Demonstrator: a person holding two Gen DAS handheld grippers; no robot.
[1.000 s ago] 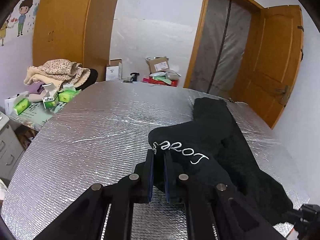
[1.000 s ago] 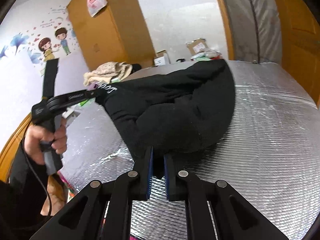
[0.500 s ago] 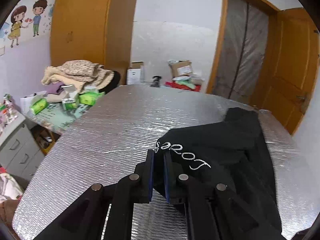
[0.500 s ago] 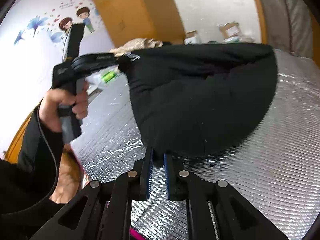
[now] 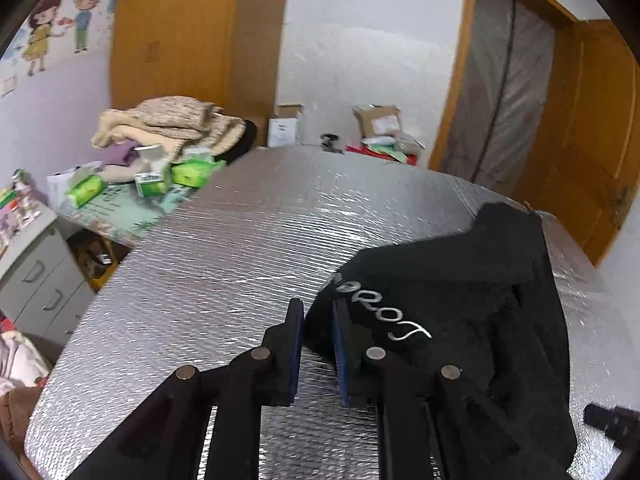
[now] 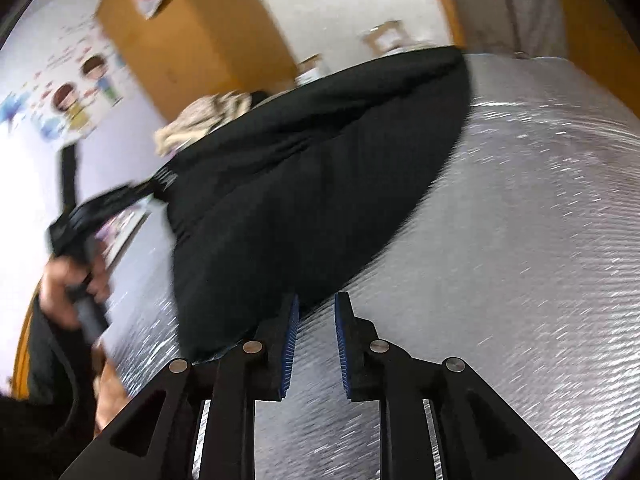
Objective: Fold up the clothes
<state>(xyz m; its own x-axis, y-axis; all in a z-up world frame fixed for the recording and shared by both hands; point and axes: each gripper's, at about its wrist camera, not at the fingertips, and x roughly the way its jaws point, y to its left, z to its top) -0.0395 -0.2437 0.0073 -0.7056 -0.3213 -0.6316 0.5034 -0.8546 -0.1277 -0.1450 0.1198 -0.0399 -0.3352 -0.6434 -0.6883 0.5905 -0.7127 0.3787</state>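
A black garment (image 5: 460,300) with white lettering lies folded on the silver-covered table (image 5: 240,260), towards the right. My left gripper (image 5: 318,312) has its jaws opening, and the garment's lettered corner sits loosely between the pads near the tips. In the right wrist view the same garment (image 6: 320,180) stretches across the table, blurred by motion. My right gripper (image 6: 316,304) is opening too. The hem ends at its left fingertip (image 6: 294,308), and only bare table shows between the pads. A hand (image 6: 68,284) holds the left gripper (image 6: 154,188) at the garment's far corner.
Beyond the table's far left edge lie a heap of beige clothes (image 5: 168,120) and green tissue packs (image 5: 192,172). Grey drawers (image 5: 40,276) stand at the left. Cardboard boxes (image 5: 378,120) sit at the back, a wooden door (image 5: 592,140) at the right.
Both grippers, shut on the garment before, now have their jaws apart. The garment has sunk onto the table and its hem has slipped out of the right gripper.
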